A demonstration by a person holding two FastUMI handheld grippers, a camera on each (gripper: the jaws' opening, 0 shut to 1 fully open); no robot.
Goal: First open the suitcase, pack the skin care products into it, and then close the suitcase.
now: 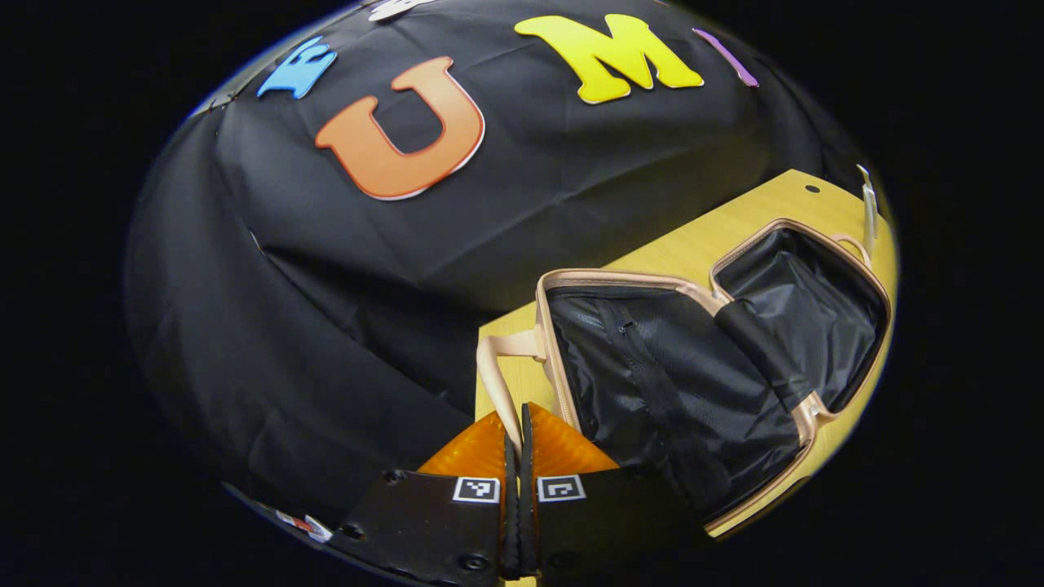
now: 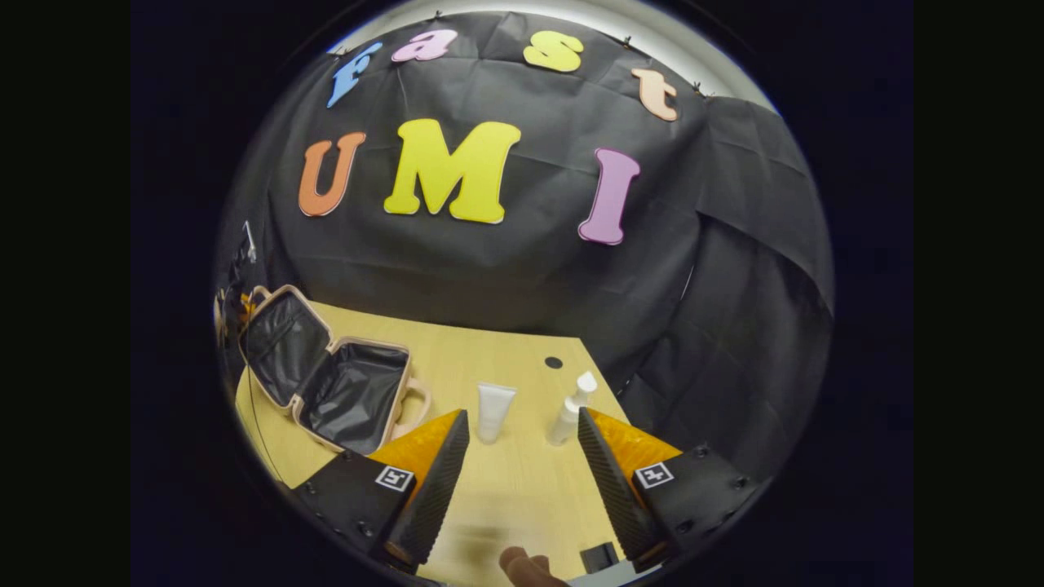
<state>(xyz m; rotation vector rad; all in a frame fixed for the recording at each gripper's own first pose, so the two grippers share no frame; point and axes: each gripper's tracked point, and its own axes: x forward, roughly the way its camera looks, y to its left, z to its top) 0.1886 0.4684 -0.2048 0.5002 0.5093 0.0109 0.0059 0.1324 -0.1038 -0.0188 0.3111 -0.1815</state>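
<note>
Suitcase [image 2: 326,383] open; two skincare products [image 2: 495,412].

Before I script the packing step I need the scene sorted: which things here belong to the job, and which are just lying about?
Belongs to the job:
- suitcase, lying open
- white tube, standing on the table
- white pump bottle, standing beside the tube

Just lying about:
- small dark block at the table's near edge
- brown object beside the block, too little visible to identify
</note>
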